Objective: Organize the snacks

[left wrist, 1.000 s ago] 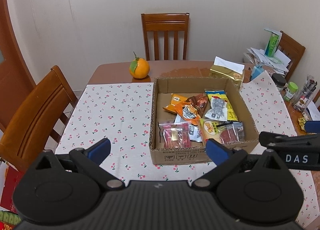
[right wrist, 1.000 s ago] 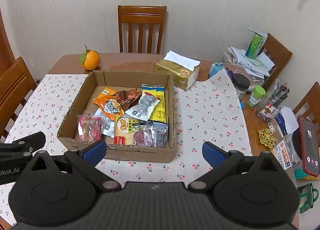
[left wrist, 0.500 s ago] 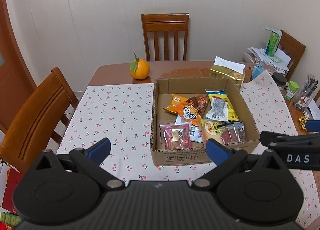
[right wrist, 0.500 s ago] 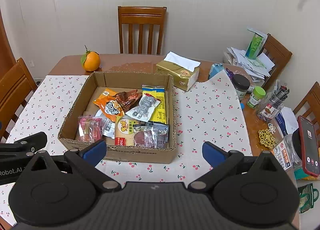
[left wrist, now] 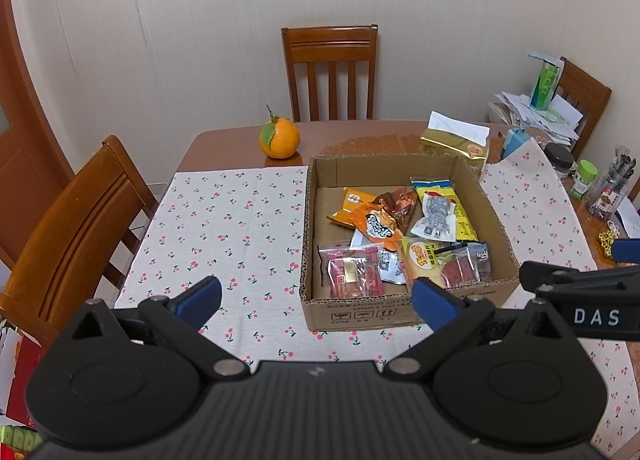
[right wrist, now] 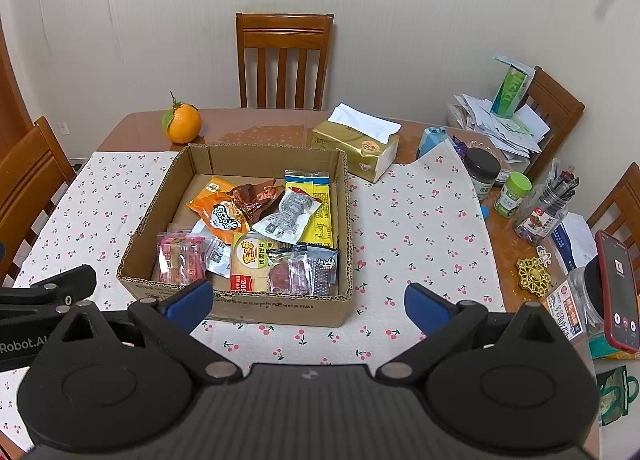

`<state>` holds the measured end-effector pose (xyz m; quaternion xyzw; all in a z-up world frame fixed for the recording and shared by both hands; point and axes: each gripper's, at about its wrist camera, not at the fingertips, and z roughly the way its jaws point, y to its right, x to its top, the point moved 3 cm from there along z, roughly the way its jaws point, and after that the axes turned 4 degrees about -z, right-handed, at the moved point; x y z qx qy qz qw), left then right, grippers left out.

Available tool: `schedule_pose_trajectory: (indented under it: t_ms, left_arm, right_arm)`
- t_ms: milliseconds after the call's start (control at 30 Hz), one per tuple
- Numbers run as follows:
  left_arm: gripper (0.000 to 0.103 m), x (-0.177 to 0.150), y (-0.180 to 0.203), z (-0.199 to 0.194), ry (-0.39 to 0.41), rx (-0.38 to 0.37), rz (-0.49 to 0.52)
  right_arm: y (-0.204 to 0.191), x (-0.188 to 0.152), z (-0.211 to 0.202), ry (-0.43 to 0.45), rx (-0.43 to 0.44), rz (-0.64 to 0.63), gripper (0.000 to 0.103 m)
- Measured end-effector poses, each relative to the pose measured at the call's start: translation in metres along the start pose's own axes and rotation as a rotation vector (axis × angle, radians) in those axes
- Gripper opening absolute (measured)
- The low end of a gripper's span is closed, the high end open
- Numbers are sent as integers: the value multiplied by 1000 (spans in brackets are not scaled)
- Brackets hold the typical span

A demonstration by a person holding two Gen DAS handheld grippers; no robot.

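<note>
An open cardboard box (left wrist: 384,166) (right wrist: 240,306) stands on the cherry-print tablecloth (left wrist: 224,220). It holds several snack packets: an orange packet (left wrist: 376,222) (right wrist: 224,214), a yellow bar (left wrist: 460,216) (right wrist: 318,212), a grey-white packet (right wrist: 288,216), a pink-red packet (left wrist: 352,274) (right wrist: 180,260) and a dark meat packet (right wrist: 304,270). My left gripper (left wrist: 316,300) is open and empty, in front of the box's near left corner. My right gripper (right wrist: 308,306) is open and empty, before the box's near wall.
An orange fruit (left wrist: 279,139) (right wrist: 182,124) and a gold tissue pack (right wrist: 360,144) sit behind the box. Jars, a pen cup (right wrist: 548,200), papers and a red phone (right wrist: 618,292) crowd the right side. Wooden chairs (left wrist: 72,220) (right wrist: 284,60) surround the table.
Both grippers have drifted slightly; the box sits a little lower in both views. Both stay open and empty, and the snacks have not moved.
</note>
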<state>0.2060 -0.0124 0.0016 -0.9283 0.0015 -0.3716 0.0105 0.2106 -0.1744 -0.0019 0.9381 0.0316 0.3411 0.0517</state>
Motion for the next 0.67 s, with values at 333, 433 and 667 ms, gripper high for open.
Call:
schedule_pose_trajectory:
  t_ms: [333, 433, 667]
  left_arm:
    - [101, 0, -1, 1, -4, 6, -2]
    - [101, 0, -1, 1, -5, 5, -3]
    - [101, 0, -1, 1, -5, 5, -3]
  right_arm:
    - [-1, 0, 0, -3, 1, 1, 103]
    - [-2, 0, 1, -4, 2, 1, 103]
    - [-1, 0, 1, -4, 4, 2, 103]
